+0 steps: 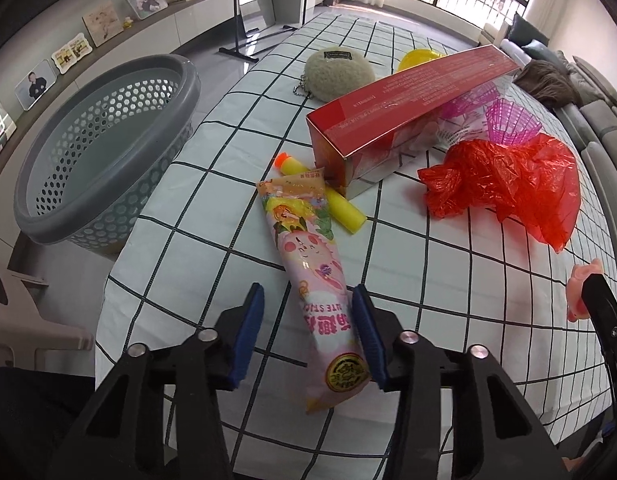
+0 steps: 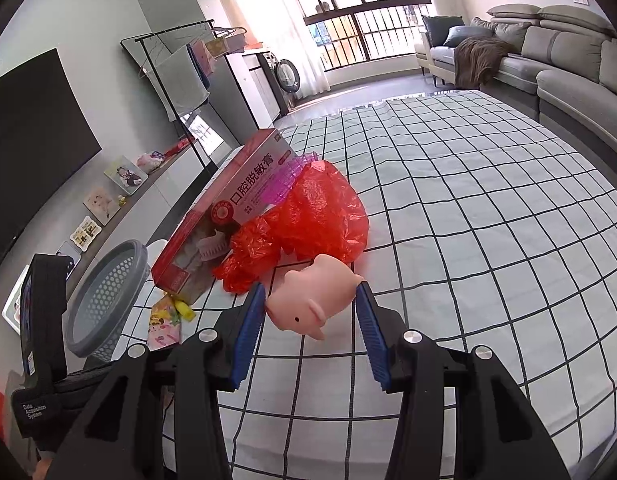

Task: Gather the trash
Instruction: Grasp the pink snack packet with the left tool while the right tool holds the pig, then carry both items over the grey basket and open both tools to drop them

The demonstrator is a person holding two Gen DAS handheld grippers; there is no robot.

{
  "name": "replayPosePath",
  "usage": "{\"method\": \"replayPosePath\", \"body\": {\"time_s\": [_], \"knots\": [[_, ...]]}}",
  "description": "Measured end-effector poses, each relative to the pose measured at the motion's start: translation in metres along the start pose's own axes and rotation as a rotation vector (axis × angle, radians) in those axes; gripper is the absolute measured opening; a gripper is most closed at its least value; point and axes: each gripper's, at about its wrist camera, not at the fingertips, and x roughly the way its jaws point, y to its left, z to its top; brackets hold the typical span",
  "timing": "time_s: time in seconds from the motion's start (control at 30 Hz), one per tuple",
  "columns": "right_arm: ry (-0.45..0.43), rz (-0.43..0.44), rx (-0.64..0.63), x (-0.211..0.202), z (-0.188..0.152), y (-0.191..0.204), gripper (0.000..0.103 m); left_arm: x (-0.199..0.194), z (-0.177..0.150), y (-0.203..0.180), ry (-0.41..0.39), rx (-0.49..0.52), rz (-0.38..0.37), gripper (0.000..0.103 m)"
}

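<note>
A long pink snack wrapper [image 1: 312, 280] lies on the checked cloth [image 1: 212, 152], also seen small in the right wrist view as the wrapper [image 2: 164, 326]. My left gripper [image 1: 308, 336] straddles its near end: the right pad touches the wrapper, the left pad stands clear of it, so it is open. My right gripper [image 2: 310, 320] is shut on a pink pig toy [image 2: 308, 300], with both pads against its sides. The pig [image 1: 580, 292] shows at the right edge of the left wrist view. A crumpled red plastic bag [image 1: 508, 184] and a red box [image 1: 408, 104] lie further back.
A grey perforated basket [image 1: 40, 228] stands off the cloth's left edge, seen too as the basket [image 2: 104, 300]. A yellow foam dart [image 1: 342, 206] lies under the wrapper's far end. Purple plastic cups [image 1: 508, 120], a fluffy pouch [image 1: 340, 70] and a yellow bowl [image 1: 416, 58] sit behind.
</note>
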Motion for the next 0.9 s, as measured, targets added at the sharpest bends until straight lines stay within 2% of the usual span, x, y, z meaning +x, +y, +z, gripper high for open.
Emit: {"method": "replayPosePath", "body": {"time_s": [0.03, 0.13, 0.43, 0.7, 0.9], "knots": [[0.0, 0.0, -0.002, 0.0, 0.0, 0.001, 0.046, 0.0, 0.0, 0.0, 0.0, 0.006, -0.005, 0.024], [0.001, -0.001, -0.011, -0.001, 0.0, 0.004, 0.046, -0.004, -0.001, 0.002, -0.007, 0.01, -0.025, 0.023], [0.007, 0.003, -0.056, -0.005, -0.001, 0.024, 0.046, -0.037, -0.003, 0.018, -0.102, 0.057, -0.073, 0.02], [0.021, 0.045, -0.117, -0.006, 0.006, 0.059, 0.046, -0.074, 0.004, 0.054, -0.205, 0.08, -0.027, 0.02], [0.044, 0.12, -0.202, 0.003, 0.022, 0.109, 0.046, -0.092, 0.026, 0.097, -0.283, 0.083, 0.023, 0.02]]}}
